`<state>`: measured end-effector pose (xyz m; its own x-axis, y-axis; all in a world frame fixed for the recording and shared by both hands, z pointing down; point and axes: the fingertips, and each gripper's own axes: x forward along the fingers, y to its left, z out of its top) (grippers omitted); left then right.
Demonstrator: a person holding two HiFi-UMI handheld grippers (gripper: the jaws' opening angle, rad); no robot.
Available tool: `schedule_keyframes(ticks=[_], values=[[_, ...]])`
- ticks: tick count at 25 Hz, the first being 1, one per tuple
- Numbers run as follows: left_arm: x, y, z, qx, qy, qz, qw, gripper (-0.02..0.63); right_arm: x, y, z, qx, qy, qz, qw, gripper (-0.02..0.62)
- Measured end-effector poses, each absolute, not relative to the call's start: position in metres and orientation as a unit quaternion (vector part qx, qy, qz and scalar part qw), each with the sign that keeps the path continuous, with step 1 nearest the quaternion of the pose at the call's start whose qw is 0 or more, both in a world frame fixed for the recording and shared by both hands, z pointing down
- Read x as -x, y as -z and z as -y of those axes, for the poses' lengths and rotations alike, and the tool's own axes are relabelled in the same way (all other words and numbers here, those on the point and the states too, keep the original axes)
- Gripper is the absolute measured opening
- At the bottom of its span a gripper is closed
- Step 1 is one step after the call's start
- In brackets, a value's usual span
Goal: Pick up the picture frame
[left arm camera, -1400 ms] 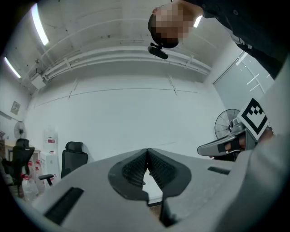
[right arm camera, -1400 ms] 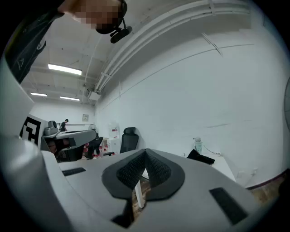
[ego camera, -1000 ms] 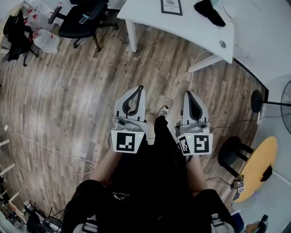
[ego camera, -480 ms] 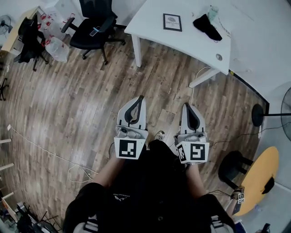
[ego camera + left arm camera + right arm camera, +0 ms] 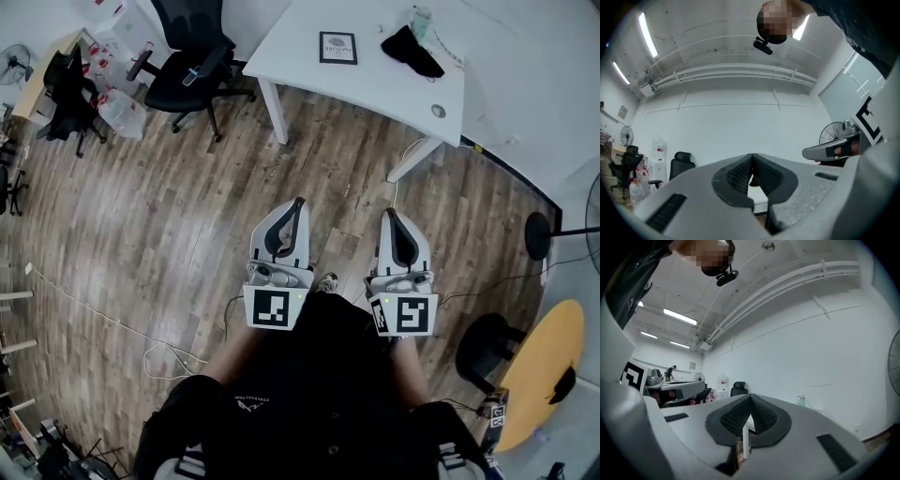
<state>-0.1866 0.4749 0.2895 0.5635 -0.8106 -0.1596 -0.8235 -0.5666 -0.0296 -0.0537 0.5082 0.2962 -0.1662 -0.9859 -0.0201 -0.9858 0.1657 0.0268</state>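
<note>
wood floor [image 5: 141, 206] stretches between the person and the white table [image 5: 375, 84]. a black office chair [image 5: 187, 56] stands off the table's left corner. left gripper [image 5: 299, 202] and right gripper [image 5: 390, 214] hang over the floor, jaws together, empty. on the table a black cloth [image 5: 411, 52] lies right of the flat picture frame [image 5: 337, 47], well apart from both grippers.
</note>
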Motion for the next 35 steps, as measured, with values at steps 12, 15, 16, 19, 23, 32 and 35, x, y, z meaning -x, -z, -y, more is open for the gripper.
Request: schedule_keyframes(ticks=[12, 15, 16, 19, 23, 32, 35], values=[[0.165, -0.292, -0.454, 0.881, -0.057, -0.467, 0.053, 0.006, 0.020, -0.293, -0.491, -0.657, 0.001, 0.754, -0.011, -0.002], [0.166, -0.298, -0.435, 0.881, -0.055, -0.467, 0.047, 0.006, 0.021, -0.298, -0.474, -0.661, 0.001, 0.751, -0.008, -0.002], [0.166, -0.300, -0.427, 0.882, -0.055, -0.467, 0.046, 0.006, 0.022, -0.299, -0.468, -0.661, 0.002, 0.751, -0.008, -0.002], [0.162, -0.300, -0.401, 0.886, -0.057, -0.458, 0.047, 0.006, 0.022, -0.298, -0.445, -0.660, 0.003, 0.752, -0.009, -0.002], [0.159, -0.297, -0.361, 0.888, -0.060, -0.454, 0.041, 0.006, 0.022, -0.295, -0.406, -0.663, -0.002, 0.749, -0.005, -0.002], [0.155, -0.294, -0.271, 0.900, -0.064, -0.430, 0.036, 0.006, 0.024, -0.292, -0.320, -0.678, -0.005, 0.735, 0.001, -0.002], [0.159, -0.292, -0.241, 0.901, -0.066, -0.426, 0.039, 0.006, 0.025, -0.293, -0.291, -0.684, -0.008, 0.729, -0.003, -0.002]])
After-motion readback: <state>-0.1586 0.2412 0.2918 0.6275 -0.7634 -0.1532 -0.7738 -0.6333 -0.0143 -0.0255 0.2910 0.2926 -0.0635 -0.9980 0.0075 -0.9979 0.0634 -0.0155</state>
